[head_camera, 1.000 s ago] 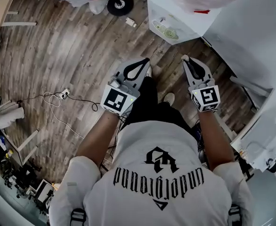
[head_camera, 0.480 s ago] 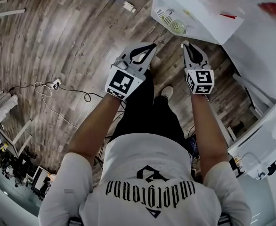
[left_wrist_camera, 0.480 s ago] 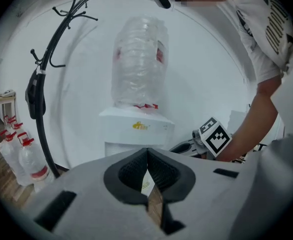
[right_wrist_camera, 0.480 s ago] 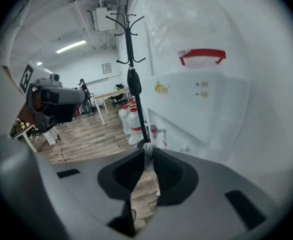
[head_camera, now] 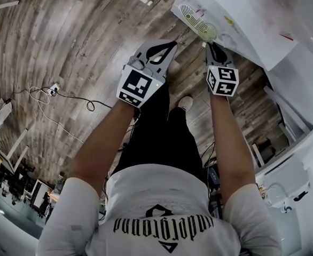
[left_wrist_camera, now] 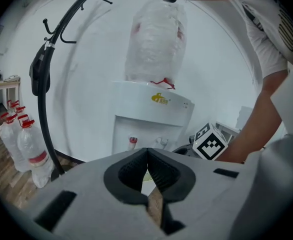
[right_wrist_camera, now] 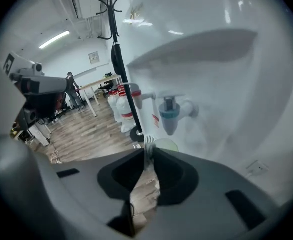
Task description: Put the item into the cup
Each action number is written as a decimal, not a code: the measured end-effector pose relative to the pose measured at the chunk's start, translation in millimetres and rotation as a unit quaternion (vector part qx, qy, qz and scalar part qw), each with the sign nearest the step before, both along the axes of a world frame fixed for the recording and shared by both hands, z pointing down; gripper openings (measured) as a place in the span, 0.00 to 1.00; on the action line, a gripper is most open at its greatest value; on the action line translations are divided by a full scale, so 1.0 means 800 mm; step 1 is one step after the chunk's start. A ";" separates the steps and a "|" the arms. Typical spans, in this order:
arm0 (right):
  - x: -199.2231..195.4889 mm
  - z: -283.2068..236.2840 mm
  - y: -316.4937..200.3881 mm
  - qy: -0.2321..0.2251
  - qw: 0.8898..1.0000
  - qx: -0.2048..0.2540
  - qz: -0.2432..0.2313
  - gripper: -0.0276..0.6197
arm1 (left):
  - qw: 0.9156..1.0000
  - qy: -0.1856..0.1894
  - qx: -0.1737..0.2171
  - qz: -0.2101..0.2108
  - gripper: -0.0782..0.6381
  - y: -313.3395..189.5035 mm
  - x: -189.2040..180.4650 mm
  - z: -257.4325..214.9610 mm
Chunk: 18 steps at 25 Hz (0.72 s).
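My right gripper (head_camera: 209,45) is shut on the rim of a pale, thin-walled cup (head_camera: 208,33). In the right gripper view the rim of the cup (right_wrist_camera: 155,143) stands pinched between the jaw tips of that gripper (right_wrist_camera: 149,153). The cup hangs close in front of the white water dispenser (head_camera: 236,15), just below its blue tap (right_wrist_camera: 170,115). My left gripper (head_camera: 169,45) is level with it on the left, shut with nothing in it; its tips (left_wrist_camera: 147,152) meet. No other item for the cup is in sight.
The dispenser's drip grille (head_camera: 191,14) lies just beyond the cup. A red tap (right_wrist_camera: 136,93) sits left of the blue one. A black coat stand (left_wrist_camera: 45,74) and several water bottles (left_wrist_camera: 27,146) stand left of the dispenser. A cable (head_camera: 52,91) lies on the wooden floor.
Both grippers have moved forward toward the dispenser. The cup in the right gripper has come from over the floor to the dispenser's front.
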State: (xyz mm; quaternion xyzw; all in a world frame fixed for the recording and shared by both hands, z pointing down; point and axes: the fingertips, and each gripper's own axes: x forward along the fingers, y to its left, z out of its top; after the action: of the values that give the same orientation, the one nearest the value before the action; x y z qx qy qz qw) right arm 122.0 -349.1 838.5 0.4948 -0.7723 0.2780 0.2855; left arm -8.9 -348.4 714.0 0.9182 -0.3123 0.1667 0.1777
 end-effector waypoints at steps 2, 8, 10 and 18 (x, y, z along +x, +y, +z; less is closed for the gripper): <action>0.002 0.014 -0.010 0.001 1.000 -0.004 0.009 0.15 | 1.000 -0.009 0.006 0.006 0.11 -0.006 0.003 0.010; 0.010 0.040 -0.028 -0.005 0.999 -0.020 0.031 0.15 | 1.000 -0.016 -0.004 0.012 0.11 -0.014 0.016 0.034; 0.012 0.047 -0.033 -0.006 0.999 -0.029 0.035 0.15 | 1.000 -0.015 -0.007 0.011 0.11 -0.017 0.018 0.037; 0.010 0.059 -0.038 -0.010 0.998 -0.041 0.041 0.24 | 1.000 -0.011 -0.010 0.005 0.11 -0.021 0.018 0.039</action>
State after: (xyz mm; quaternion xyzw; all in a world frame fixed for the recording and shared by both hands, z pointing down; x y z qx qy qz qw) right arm 130.2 -379.8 885.3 0.5116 -0.7418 0.3256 0.2864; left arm 5.8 -365.1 745.5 0.9158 -0.3084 0.1810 0.1831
